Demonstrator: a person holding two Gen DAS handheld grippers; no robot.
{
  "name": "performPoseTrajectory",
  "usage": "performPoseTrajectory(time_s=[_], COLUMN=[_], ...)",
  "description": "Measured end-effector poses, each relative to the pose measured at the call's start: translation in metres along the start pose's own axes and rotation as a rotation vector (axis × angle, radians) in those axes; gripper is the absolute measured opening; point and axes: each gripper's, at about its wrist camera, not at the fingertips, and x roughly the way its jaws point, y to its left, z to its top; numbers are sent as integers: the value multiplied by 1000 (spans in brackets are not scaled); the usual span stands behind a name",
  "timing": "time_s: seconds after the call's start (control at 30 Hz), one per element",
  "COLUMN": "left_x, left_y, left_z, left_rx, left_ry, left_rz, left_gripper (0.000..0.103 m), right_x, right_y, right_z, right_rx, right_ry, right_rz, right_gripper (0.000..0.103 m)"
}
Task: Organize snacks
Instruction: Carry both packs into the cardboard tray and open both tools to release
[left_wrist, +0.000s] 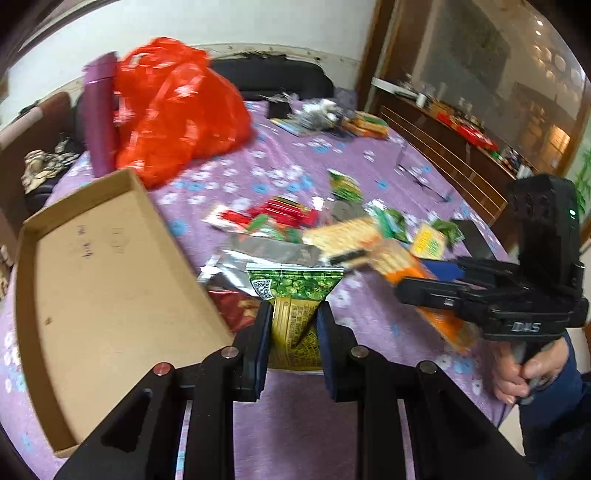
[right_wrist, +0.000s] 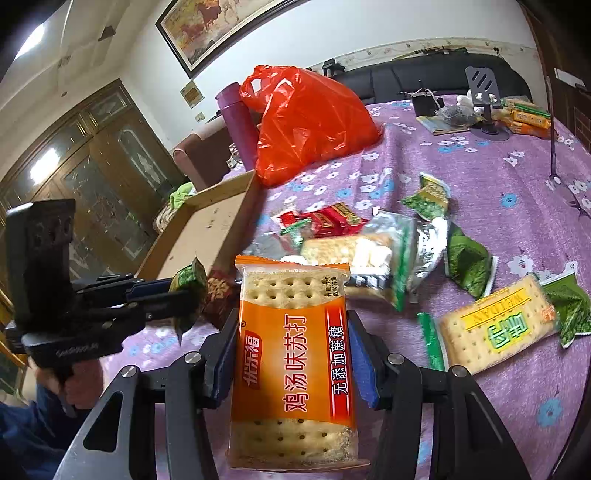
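Observation:
My left gripper (left_wrist: 293, 314) is shut on a small green pea snack packet (left_wrist: 293, 295), lifted above the purple flowered cloth; the same gripper (right_wrist: 192, 295) shows at the left of the right wrist view with the packet (right_wrist: 190, 282) in its tips. My right gripper (right_wrist: 291, 332) is shut on an orange soda cracker pack (right_wrist: 291, 350), pads pressing both long edges; the left wrist view catches that gripper (left_wrist: 369, 258) with the cracker pack (left_wrist: 428, 295) at the right. An open cardboard tray (left_wrist: 103, 288) lies to the left, empty inside. Loose snacks (right_wrist: 369, 247) are heaped mid-table.
A red plastic bag (left_wrist: 177, 110) and a purple cylinder (left_wrist: 98, 118) stand behind the tray. A yellow cracker pack (right_wrist: 495, 328), green packets (right_wrist: 469, 266) and a red packet (right_wrist: 328, 218) lie scattered. More packs (right_wrist: 528, 114) and a black stand (right_wrist: 484, 92) sit at the far edge.

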Motion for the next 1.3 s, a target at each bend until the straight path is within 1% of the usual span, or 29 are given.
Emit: performPoseTrajectory(time_s=[0.1,0.13,0.27,0.43,0.53,0.73,0.8,0.93,1.1,1.2,1.3], left_x=[-11,-15,-30,-48,-52,-39,-31,-13,-1,3,9], left_y=[20,28,64,111,133,179,193,223,241,245,246], left_z=[-1,0,-3,-2,2,12,16,22,30,31,32], left_rx=[-39,-55,-123,-200,-224,-268,-287,-335,-373,-390,-386], left_ry=[-24,-35,-60,-82,-87,-51,-31,13,18,18,30], left_rz=[13,35,81,130,167,229,241,260,256,248,267], left_gripper=[23,23,23,23,23,23,23,23,23,23,23], right_x=[2,4,15,42,61,113,135,174,229,250,262], right_y=[11,16,35,65,86,116,122,127,124,125,125], right_z=[6,9,22,43,58,90,102,121,135,135,138], right_rx=[5,5,10,-13,-28,-17,2,35,75,84,92], right_ry=[13,18,47,92,112,144,155,177,229,241,246], right_rz=[29,38,74,93,104,112,115,89,58,27,18], right_gripper=[58,58,58,58,58,58,58,58,59,58,59])
